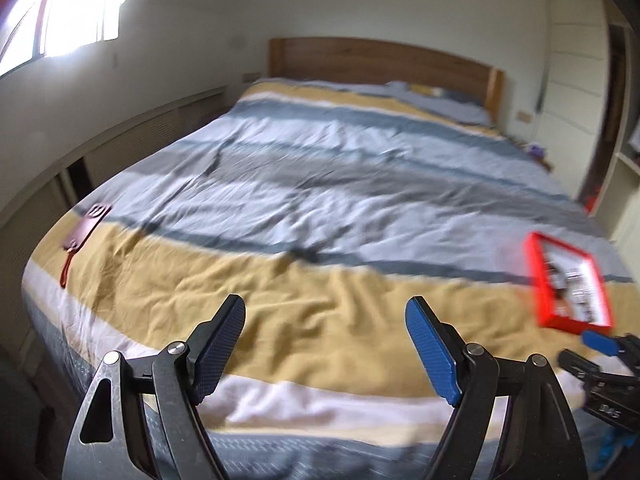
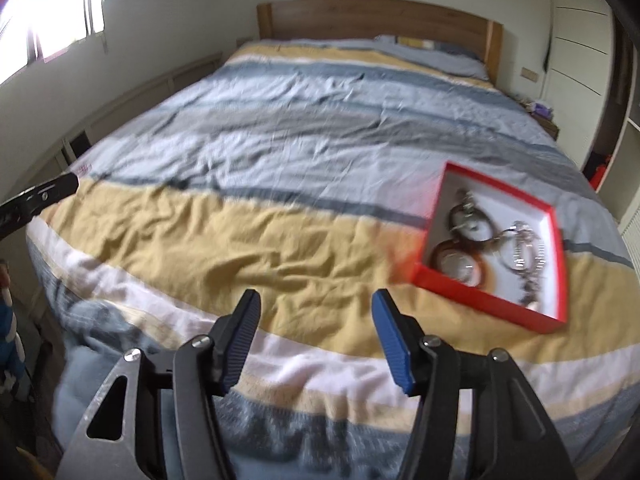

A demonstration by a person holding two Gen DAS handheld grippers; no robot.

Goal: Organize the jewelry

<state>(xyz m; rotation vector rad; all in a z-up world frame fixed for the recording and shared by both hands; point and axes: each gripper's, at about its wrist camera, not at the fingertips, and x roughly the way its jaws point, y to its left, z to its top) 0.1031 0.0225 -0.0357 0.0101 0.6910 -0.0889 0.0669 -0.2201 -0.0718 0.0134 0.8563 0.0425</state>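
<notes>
A shallow red box (image 2: 558, 264) with a white inside lies on the bed's yellow stripe at the right, also in the left wrist view as the red box (image 1: 540, 280). In it lie round bangles (image 2: 460, 260) and silvery chain bracelets (image 2: 524, 252). My right gripper (image 2: 316, 298) hovers open and empty over the bed's near edge, left of the box. My left gripper (image 1: 326, 304) is open wide with nothing between its fingers, further left over the yellow stripe. A dark red flat pouch (image 1: 86, 228) with a strap lies near the bed's left edge.
The striped duvet (image 2: 280, 140) covers the whole bed up to a wooden headboard (image 2: 380, 18). A low radiator cover (image 1: 140, 140) runs along the left wall. A nightstand (image 2: 544, 118) and white wardrobe (image 2: 580, 40) stand at the right.
</notes>
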